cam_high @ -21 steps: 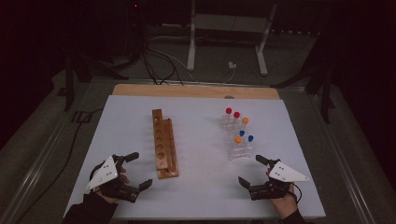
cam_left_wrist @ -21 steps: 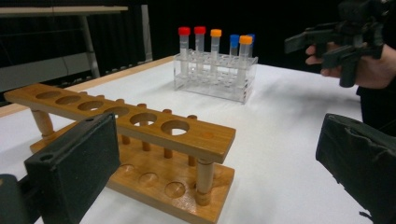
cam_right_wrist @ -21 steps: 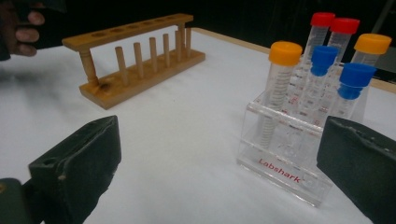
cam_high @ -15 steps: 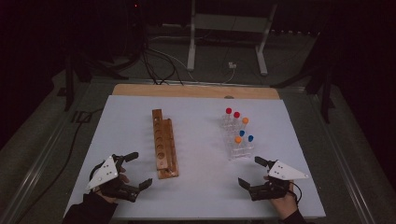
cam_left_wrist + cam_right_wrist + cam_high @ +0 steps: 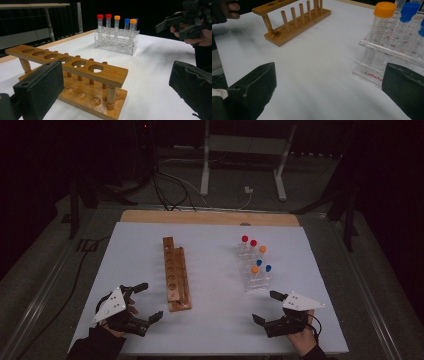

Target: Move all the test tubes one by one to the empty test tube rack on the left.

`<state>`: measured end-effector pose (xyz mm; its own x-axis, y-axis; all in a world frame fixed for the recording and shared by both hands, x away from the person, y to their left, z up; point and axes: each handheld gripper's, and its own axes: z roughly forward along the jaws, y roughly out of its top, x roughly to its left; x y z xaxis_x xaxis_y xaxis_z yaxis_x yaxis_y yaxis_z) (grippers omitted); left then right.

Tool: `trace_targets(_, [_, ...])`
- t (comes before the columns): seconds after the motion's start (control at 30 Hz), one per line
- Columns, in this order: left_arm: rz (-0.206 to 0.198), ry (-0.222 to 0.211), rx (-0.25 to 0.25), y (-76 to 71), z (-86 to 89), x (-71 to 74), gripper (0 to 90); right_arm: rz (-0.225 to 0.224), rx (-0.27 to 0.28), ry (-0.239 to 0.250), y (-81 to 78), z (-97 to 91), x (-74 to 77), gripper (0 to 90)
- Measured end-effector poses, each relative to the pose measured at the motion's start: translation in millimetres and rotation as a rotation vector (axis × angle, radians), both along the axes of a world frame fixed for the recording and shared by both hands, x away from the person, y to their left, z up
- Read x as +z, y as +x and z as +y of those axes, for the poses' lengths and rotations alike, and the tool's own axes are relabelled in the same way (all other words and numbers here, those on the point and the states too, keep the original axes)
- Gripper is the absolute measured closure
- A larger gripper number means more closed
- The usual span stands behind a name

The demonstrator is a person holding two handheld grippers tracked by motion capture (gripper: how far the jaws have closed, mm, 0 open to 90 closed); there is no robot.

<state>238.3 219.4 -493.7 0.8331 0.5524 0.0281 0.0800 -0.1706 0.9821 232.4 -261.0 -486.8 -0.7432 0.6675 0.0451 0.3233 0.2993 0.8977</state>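
Left gripper [image 5: 148, 301] at seven o'clock on the white table [image 5: 215, 245], jaws spread wide, grasping nothing, just beside the near end of the wooden rack [image 5: 176, 272]. Right gripper [image 5: 268, 307] at five o'clock, likewise released and empty, near the clear rack [image 5: 255, 270] of capped tubes [image 5: 255, 272] at two o'clock.

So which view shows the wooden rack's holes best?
The left gripper view: the wooden rack sits close, empty holes clear. The high view shows it small from above; the right gripper view catches its end and pegs.
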Motion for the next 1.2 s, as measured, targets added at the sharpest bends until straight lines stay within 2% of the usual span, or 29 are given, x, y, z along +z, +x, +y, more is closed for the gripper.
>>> trace_targets(0.13, [-0.001, 0.001, 0.003, -0.9, -0.3, 0.3, 0.5, 0.002, 0.025, 0.002, -1.9, 4.1, 9.4, 0.0])
trace_targets(0.23, [-0.003, 0.001, 0.006, -0.9, 0.1, 0.4, 0.5, -0.014, 0.026, 0.037, -0.6, 3.8, 20.9, 0.0])
trace_targets(0.37, [-0.002, -0.004, 0.006, -0.7, 0.2, 0.4, 0.5, -0.055, 0.01, 0.053, 2.3, 1.6, 37.7, 0.0])
trace_targets(0.4, [-0.002, -0.004, 0.006, -0.7, 0.2, 0.4, 0.5, -0.052, 0.011, 0.061, 4.1, 0.6, 41.5, 0.0])
trace_targets(0.47, [-0.003, -0.003, 0.004, -0.8, 0.1, 0.4, 0.5, -0.066, -0.004, 0.057, 8.3, -1.3, 48.2, 0.0])
trace_targets(0.6, [-0.004, -0.007, 0.007, -0.7, 0.6, 0.5, 0.5, -0.063, -0.034, 0.065, 22.5, -5.8, 57.2, 0.0])
trace_targets(0.73, [-0.005, -0.009, 0.007, -0.6, 0.9, 0.6, 0.5, -0.056, -0.052, 0.081, 38.8, -11.3, 62.3, 0.0])
trace_targets(0.87, [-0.003, -0.012, 0.005, -0.4, 1.3, 0.7, 0.5, -0.079, -0.098, 0.104, 51.5, -19.2, 65.6, 0.0])
trace_targets(0.93, [-0.001, -0.014, 0.006, -0.4, 1.4, 0.6, 0.5, -0.067, -0.113, 0.121, 58.1, -23.9, 66.8, 0.0])
trace_targets(1.0, [-0.001, -0.014, 0.007, -0.4, 1.3, 0.6, 0.5, -0.06, -0.124, 0.117, 61.2, -25.8, 67.0, 0.0])
trace_targets(1.03, [-0.001, -0.014, 0.007, -0.3, 1.4, 0.5, 0.5, -0.043, -0.14, 0.107, 67.2, -28.5, 66.1, 0.1])
trace_targets(1.2, [0.001, -0.015, 0.008, -0.1, 1.5, 0.6, 0.5, 0.024, -0.152, 0.056, 77.9, -30.3, 57.6, 2.6])
